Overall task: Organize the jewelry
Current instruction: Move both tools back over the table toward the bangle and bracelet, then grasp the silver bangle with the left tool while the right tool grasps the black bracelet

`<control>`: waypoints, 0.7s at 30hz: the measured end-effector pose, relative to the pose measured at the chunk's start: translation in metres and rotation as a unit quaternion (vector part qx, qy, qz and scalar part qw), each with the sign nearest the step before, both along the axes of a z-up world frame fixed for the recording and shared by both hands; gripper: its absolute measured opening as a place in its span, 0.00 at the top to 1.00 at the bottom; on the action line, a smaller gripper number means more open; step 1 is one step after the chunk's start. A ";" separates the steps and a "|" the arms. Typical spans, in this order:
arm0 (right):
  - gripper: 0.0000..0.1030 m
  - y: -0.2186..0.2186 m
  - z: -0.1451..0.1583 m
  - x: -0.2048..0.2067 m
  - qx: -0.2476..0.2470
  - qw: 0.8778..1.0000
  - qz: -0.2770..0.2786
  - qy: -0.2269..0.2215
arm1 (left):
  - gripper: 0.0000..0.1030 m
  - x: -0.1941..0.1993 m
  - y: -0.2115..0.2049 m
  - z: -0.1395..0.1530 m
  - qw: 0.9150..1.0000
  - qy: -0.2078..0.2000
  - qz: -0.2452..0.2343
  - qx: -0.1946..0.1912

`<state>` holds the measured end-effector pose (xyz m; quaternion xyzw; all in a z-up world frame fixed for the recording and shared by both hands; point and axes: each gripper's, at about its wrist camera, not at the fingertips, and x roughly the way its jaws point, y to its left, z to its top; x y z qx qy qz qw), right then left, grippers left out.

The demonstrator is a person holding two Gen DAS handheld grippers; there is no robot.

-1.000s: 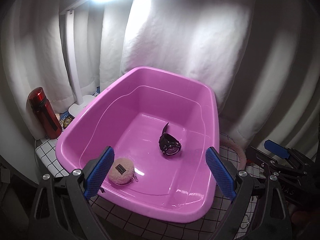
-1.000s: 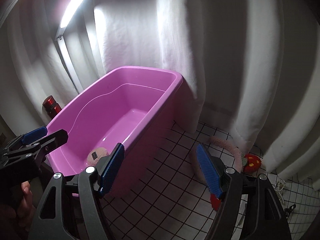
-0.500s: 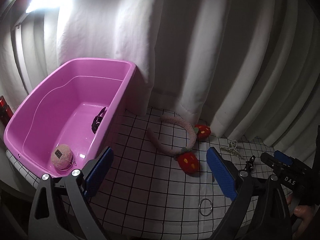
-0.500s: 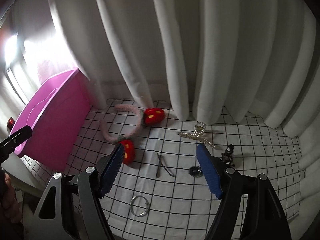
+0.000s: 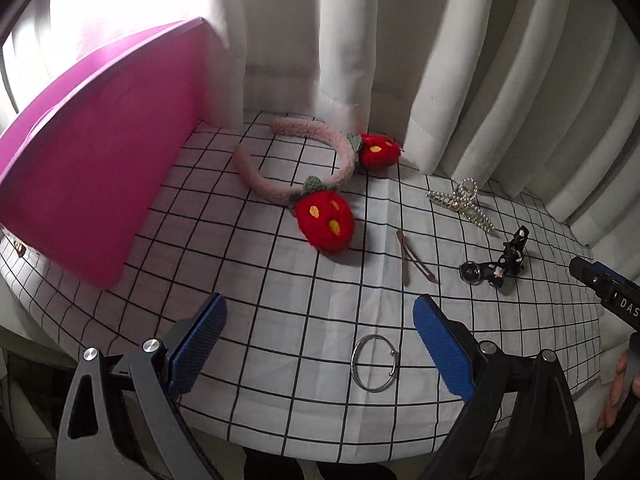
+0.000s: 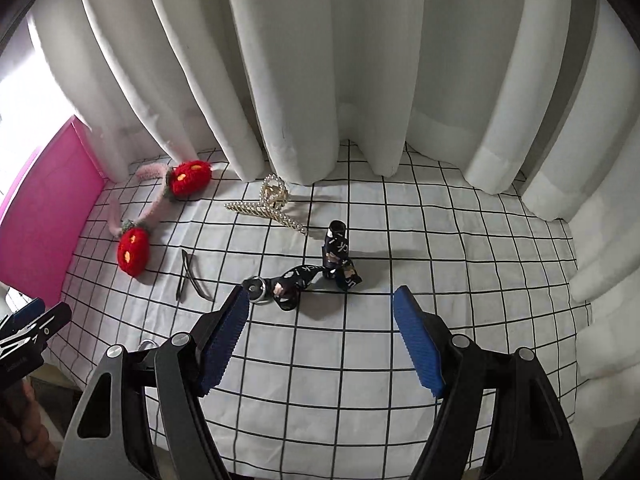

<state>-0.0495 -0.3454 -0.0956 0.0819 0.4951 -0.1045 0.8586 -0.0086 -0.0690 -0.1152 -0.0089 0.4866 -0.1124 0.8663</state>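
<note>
My left gripper (image 5: 320, 344) is open and empty above the checked cloth, with a silver ring bangle (image 5: 375, 368) between its fingers. Ahead lie a pink headband with red strawberries (image 5: 324, 216), a thin hair clip (image 5: 412, 258), a pearl claw clip (image 5: 460, 204) and a black printed strap (image 5: 500, 264). My right gripper (image 6: 320, 344) is open and empty just short of the black strap (image 6: 320, 276). The claw clip (image 6: 268, 206), hair clip (image 6: 188, 274) and headband (image 6: 136, 248) lie to its left. The pink tub (image 5: 92, 168) stands at the left.
White curtains (image 6: 320, 80) hang behind the table on all far sides. The pink tub's wall (image 6: 44, 208) shows at the left of the right wrist view. The cloth's front edge (image 5: 320, 456) drops off below the left gripper. The other hand-held gripper (image 5: 608, 292) shows at the right edge.
Both grippers have swung right, away from the pink tub and down toward the cloth. The tub's inside is no longer visible. Both stay open and empty.
</note>
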 end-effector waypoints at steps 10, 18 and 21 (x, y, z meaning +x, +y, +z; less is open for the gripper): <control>0.31 -0.022 -0.039 0.019 0.015 0.998 0.053 0.023 | 0.10 -0.019 -0.019 -0.037 0.998 0.034 0.058 0.014; 0.31 -0.026 -0.065 0.028 0.033 0.996 0.083 0.028 | 0.10 -0.030 -0.026 -0.060 0.995 0.055 0.078 0.017; 0.31 -0.027 -0.073 0.031 0.032 0.995 0.088 0.031 | 0.10 -0.029 -0.032 -0.067 0.995 0.054 0.081 0.023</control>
